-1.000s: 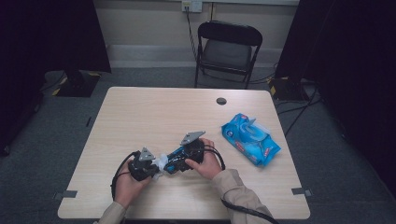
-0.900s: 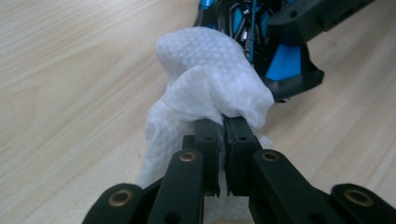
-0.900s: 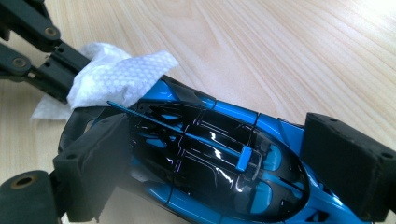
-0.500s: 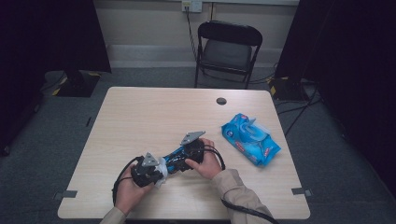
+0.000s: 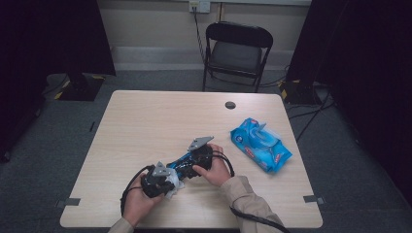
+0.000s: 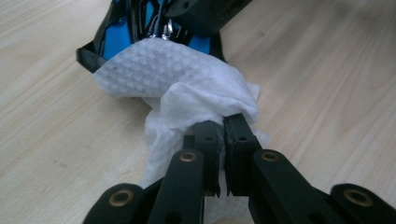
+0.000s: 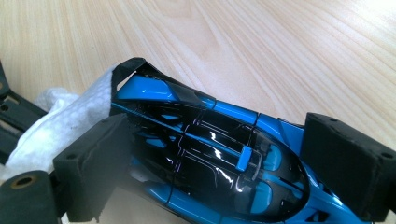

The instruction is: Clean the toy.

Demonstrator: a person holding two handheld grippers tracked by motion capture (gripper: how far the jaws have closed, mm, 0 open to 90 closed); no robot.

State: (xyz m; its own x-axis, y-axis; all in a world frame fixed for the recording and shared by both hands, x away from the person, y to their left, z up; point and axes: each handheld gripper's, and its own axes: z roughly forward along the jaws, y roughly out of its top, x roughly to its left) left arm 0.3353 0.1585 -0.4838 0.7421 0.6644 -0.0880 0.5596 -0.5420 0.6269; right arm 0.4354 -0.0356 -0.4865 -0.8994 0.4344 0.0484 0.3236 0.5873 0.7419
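A blue and black toy car (image 7: 210, 149) lies between the two black pads of my right gripper (image 7: 219, 161), which is shut on its sides. In the high view the car (image 5: 180, 164) sits low over the table's front, between both hands. My left gripper (image 6: 223, 126) is shut on a white wet wipe (image 6: 173, 79). The wipe is draped against one end of the car (image 6: 116, 37). From above, the left gripper (image 5: 171, 178) sits just left of the right gripper (image 5: 188, 165), with the wipe (image 5: 175, 183) bunched where they meet.
A blue pack of wet wipes (image 5: 260, 144) lies on the right side of the wooden table (image 5: 145, 121). A small dark round hole cover (image 5: 230, 105) sits near the far edge. A black folding chair (image 5: 236, 51) stands behind the table.
My left gripper with the wipe has slid a little to the right, closer along the car. The right gripper and the car have kept still.
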